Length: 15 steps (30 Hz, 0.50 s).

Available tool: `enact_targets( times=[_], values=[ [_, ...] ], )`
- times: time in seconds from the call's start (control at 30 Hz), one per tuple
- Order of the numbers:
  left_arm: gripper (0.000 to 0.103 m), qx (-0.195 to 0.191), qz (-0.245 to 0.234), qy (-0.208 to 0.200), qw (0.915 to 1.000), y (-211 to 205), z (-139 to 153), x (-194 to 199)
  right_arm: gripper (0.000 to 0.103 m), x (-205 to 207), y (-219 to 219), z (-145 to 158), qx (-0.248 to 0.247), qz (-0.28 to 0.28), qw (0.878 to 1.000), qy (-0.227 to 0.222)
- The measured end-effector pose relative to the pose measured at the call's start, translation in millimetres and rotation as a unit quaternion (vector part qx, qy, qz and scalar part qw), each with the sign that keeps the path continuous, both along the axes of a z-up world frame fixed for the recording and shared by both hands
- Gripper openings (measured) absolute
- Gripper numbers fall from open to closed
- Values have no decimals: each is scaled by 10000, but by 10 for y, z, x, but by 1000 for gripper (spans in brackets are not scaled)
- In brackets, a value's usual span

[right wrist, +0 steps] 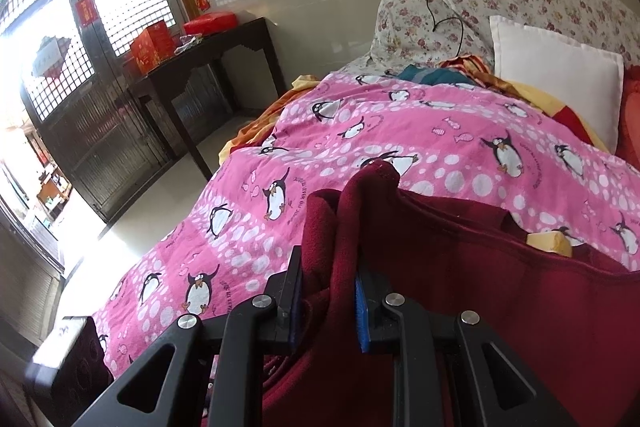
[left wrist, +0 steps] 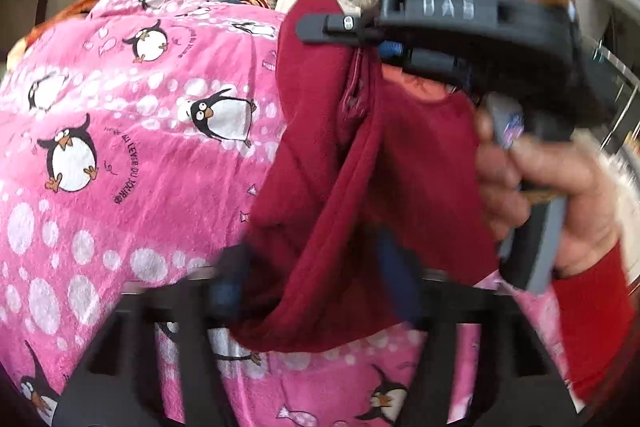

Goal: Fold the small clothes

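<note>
Garment [right wrist: 500,287] dark red fleece, bunched, pinched by right hand-held gripper [right wrist: 328,291]; left hand-held gripper [left wrist: 316,287] blurred, grip unclear.

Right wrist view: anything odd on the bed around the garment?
A small yellow piece sits on the dark red garment, near its edge by the pink penguin quilt; I can't tell what it is. Otherwise nothing stands out.

Garment [right wrist: 500,287] hangs above blanket [right wrist: 320,155] on bed. Pillows [right wrist: 552,79] behind blanket at far end. Side table [right wrist: 208,55] left of bed, boxes [right wrist: 154,45] on it, seemingly against wall.
</note>
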State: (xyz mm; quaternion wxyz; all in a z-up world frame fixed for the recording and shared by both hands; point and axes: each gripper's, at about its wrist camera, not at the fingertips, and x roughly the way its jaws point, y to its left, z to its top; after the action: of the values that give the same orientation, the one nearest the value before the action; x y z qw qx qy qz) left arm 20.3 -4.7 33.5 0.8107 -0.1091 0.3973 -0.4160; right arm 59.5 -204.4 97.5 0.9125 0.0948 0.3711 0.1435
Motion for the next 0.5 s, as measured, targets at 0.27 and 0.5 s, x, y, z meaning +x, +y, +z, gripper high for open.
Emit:
enact_targets(
  times=[0.27, 0.5],
  values=[
    [84, -73, 256, -98, 9996, 31, 245, 339, 20, 50, 31, -34, 143, 94, 9998, 75],
    [84, 19, 56, 132, 9999, -360, 241, 626, 20, 117, 38, -75, 252, 157, 9994, 153]
  ],
)
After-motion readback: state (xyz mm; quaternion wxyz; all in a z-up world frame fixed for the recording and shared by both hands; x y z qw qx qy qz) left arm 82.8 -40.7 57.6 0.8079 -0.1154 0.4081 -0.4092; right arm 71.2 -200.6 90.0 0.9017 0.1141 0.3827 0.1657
